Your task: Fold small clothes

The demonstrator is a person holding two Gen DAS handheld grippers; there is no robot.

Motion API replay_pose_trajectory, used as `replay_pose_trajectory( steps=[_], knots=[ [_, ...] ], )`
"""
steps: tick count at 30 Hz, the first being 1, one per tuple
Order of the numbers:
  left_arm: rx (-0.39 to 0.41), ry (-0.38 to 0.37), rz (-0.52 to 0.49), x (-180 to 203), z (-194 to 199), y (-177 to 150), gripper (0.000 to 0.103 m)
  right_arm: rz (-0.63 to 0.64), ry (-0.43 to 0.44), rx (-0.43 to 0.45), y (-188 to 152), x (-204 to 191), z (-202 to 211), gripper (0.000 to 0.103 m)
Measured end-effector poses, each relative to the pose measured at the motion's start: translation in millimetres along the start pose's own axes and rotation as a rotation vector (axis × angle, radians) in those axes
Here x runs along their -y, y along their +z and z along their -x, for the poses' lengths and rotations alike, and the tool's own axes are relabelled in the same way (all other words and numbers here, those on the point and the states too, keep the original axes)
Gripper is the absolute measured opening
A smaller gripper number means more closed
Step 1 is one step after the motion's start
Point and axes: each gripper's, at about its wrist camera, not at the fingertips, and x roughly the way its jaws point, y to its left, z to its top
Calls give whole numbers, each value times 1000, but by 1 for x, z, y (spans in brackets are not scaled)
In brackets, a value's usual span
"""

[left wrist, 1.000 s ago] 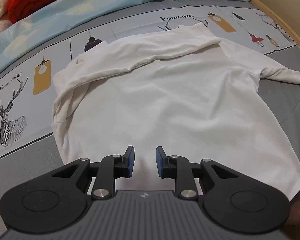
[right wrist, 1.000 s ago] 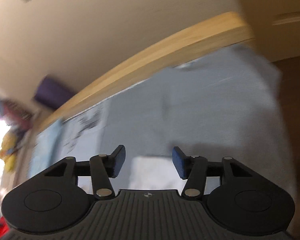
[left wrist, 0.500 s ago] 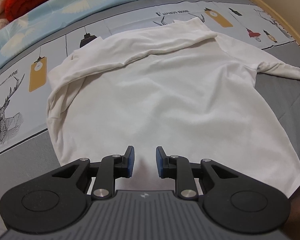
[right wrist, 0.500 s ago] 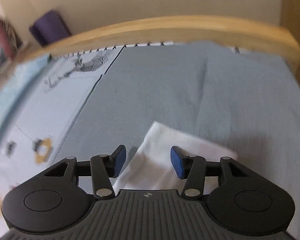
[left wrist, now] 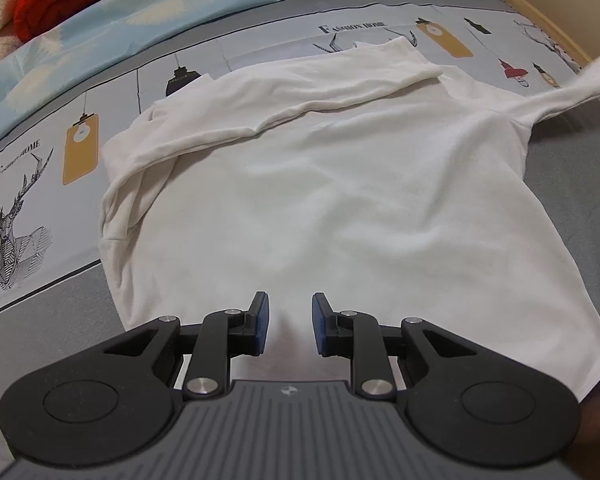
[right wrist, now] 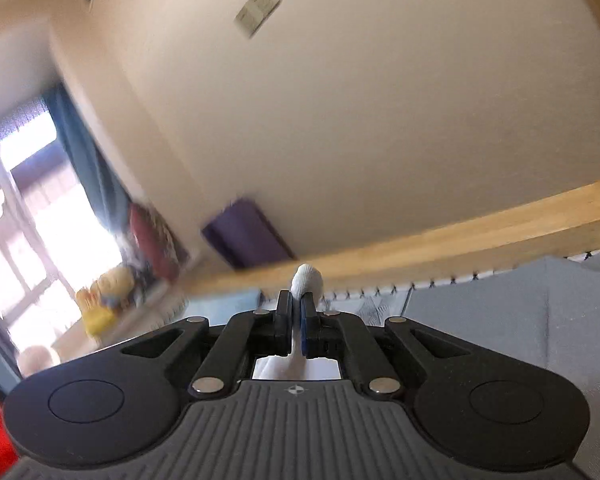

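Now the right gripper (right wrist: 297, 322) jaws have clamped the lifted sleeve (left wrist: 572, 84); left gripper (left wrist: 286, 322) jaws stay parted, empty.

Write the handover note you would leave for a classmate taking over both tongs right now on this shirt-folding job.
Left tongs: open, holding nothing, over the hem of the white shirt.
Right tongs: shut on the end of the right sleeve, raised off the bed.
Shirt lies spread on the bed; the left sleeve is already folded across the top.
Left to do: lay the right sleeve across the body, then fold the body.
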Motion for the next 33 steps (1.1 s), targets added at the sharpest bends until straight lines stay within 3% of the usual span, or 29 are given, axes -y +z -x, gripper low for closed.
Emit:
replay_pose_trajectory(
  steps=[2, 5, 7, 9, 12, 15, 18, 19, 21, 25, 28, 30, 33],
  knots=[
    [-1, -2, -4, 0, 0, -1, 25, -39, -90, -65, -7, 25, -13, 3],
    [-3, 1, -4, -2, 0, -2, 25, -46, -286, -286, -39, 71, -45, 3],
    [-4, 2, 0, -2, 0, -2, 25, -47, -384, -362, -55, 97, -52, 3],
    [-7, 2, 5, -3, -1, -2, 25, 3, -364, -345, -55, 97, -52, 3],
    [-3, -8, 26, -8, 0, -1, 25, 55, -411, -295, -46, 86, -48, 3],
    [18, -14, 53, -16, 3, -2, 25, 87, -517, -301, -46, 82, -50, 13],
    [59, -12, 87, -26, 11, -3, 25, 166, -527, -275, -41, 61, -46, 18],
    [77, -7, 98, -29, 14, -3, 25, 204, -515, -259, -40, 46, -46, 26],
    [116, 10, 123, -36, 22, -3, 29, 273, -450, -221, -35, 17, -32, 31],
    [197, 30, 213, -52, 38, -3, 43, 329, -234, -238, -33, -54, -2, 32],
    [260, 28, 271, -63, 52, -6, 51, 356, -64, -319, -40, -110, 33, 34],
    [297, 30, 289, -69, 60, -10, 64, 383, 46, -401, -50, -145, 55, 36],
    [342, 61, 299, -75, 69, -17, 71, 388, 182, -518, -66, -187, 94, 41]
  ],
)
